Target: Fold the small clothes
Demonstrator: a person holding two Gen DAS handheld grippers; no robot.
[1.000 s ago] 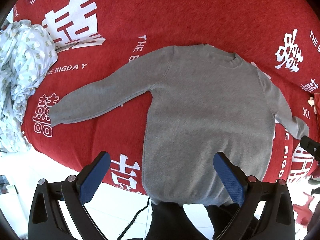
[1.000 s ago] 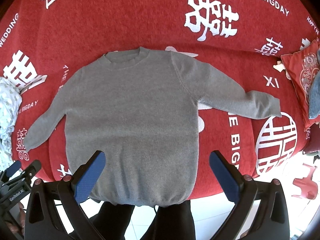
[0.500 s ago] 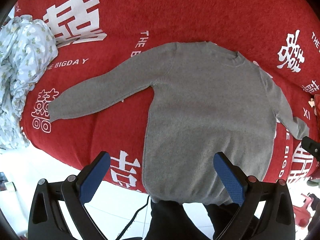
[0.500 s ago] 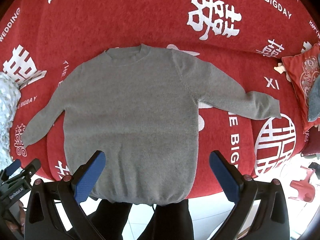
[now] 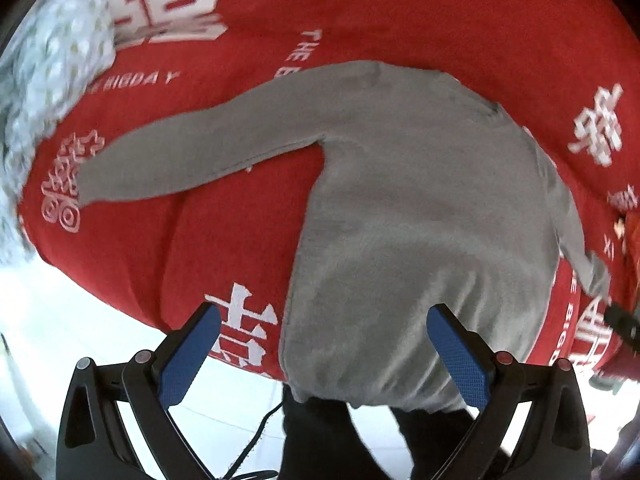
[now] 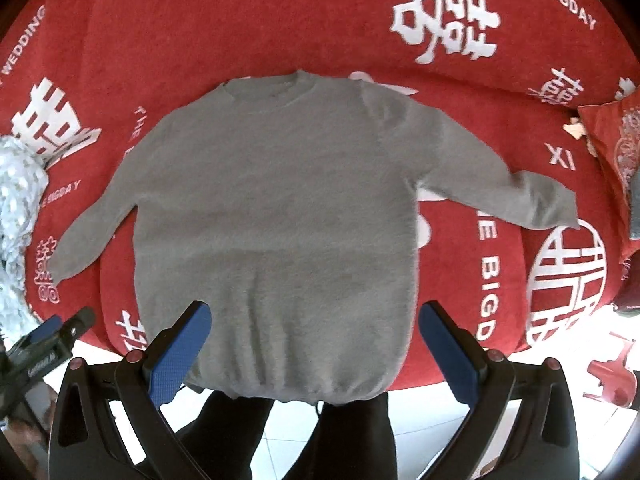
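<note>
left wrist view: the left hand-held gripper (image 5: 322,354), jaws wide and empty, has dipped closer to the grey sweater (image 5: 400,220), spread flat on the red sofa cover (image 5: 440,12). right wrist view: the right hand-held gripper (image 6: 314,350) hangs wide and empty over the near hem, barely shifted, so folding looks about to begin.

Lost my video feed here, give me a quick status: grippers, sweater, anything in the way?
Left gripper open, empty. Right gripper open, empty. Grey sweater flat on red cover, sleeves spread, unfolded. Crumpled pale cloth beyond one cuff, not touching.
</note>
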